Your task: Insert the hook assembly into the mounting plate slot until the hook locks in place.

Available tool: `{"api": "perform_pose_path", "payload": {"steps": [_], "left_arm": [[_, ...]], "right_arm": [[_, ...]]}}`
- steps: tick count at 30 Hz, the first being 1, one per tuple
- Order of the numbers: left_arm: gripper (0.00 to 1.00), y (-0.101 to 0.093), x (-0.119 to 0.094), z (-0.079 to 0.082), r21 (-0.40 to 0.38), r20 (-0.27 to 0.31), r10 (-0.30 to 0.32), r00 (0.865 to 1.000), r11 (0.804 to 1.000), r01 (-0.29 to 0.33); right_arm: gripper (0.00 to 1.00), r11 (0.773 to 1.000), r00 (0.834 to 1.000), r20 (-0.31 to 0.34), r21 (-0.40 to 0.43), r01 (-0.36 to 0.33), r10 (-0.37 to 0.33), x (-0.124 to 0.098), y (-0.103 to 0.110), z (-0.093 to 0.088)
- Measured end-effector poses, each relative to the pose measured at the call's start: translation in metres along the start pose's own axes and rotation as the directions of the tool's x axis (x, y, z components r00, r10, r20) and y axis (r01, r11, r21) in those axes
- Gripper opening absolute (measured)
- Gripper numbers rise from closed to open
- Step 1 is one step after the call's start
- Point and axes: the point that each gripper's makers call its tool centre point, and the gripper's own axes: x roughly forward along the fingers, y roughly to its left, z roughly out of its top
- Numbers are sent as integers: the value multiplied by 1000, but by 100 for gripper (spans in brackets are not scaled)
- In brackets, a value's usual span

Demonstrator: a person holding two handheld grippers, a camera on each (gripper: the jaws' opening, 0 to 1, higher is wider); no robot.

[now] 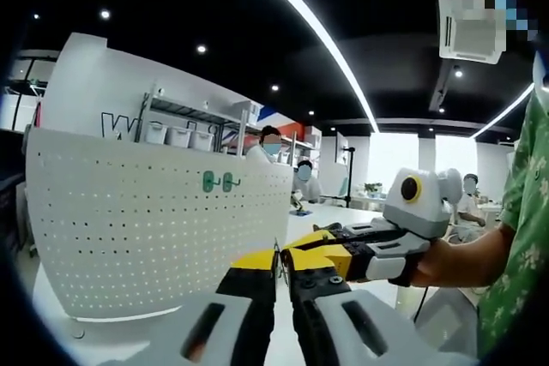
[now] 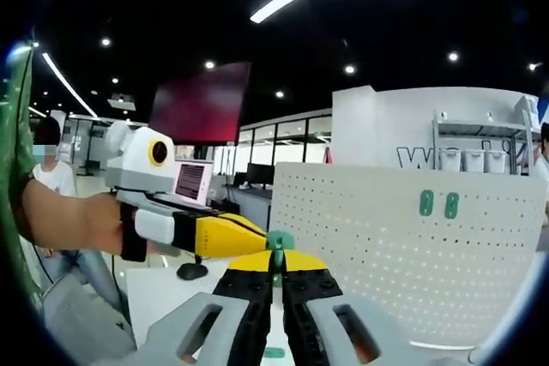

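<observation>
both hand-held grippers, left [image 1: 283, 265] and right [image 2: 276, 265], meet closed on one green hook assembly [image 2: 279, 240], well short of our pegboard mounting plate [image 2: 377, 229]. risk: two-handed pinch twists it, missing the slot.

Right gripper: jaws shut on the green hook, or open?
Shut on the hook: the right gripper has its yellow-tipped jaws closed together, the green piece pinched at their tips, short of the pegboard.
</observation>
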Motion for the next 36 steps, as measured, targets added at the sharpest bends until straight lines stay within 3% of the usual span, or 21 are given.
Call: {"api": "perform_pose_path", "payload": {"steps": [19,36], "left_arm": [[2,-1,2,5,-1,3,50,999,999,-50],[3,-9,17,12,18,-28,69,997,998,-68]], "right_arm": [[1,999,999,5,15,-36,36,0,-4,4],[1,999,999,-10,-2,-36,36,-9,-18,11]]}}
